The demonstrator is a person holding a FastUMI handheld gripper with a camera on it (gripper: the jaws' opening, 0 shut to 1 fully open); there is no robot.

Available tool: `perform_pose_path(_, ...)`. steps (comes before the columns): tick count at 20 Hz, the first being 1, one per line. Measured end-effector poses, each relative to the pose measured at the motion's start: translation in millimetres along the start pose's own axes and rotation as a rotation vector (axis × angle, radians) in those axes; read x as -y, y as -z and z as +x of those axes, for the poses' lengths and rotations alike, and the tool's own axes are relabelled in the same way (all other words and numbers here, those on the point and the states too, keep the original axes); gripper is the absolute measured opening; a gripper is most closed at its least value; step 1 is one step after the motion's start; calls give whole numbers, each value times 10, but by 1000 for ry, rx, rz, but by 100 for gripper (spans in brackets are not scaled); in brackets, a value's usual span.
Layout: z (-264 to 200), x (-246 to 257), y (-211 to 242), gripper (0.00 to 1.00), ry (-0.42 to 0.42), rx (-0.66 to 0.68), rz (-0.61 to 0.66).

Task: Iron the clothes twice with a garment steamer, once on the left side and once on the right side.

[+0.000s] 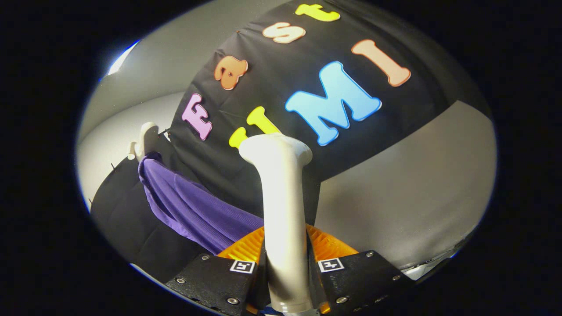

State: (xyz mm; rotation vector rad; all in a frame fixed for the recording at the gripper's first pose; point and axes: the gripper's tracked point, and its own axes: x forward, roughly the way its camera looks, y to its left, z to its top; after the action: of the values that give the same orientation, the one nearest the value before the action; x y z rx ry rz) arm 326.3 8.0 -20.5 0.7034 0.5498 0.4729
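Steamer [283, 206], a smooth white handle flaring into a wider head, upright between the fingers, gripper [285, 263] clamped on its shaft, purple ribbed garment [193, 206] hanging left of it, from a white hanger [142, 140].

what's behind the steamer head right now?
Behind the garment steamer, gripped between the gripper fingers: the booth's black cloth wall. The purple garment hangs beside it, on a white hanger. The steamer's face is hidden.
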Motion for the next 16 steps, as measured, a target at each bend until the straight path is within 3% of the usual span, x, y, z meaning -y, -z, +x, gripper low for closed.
perform_pose_path(7,-516,-927,141,38,-10,198,-120)
perform_pose_path(16,-635,-1770,367,37,5,453,-291)
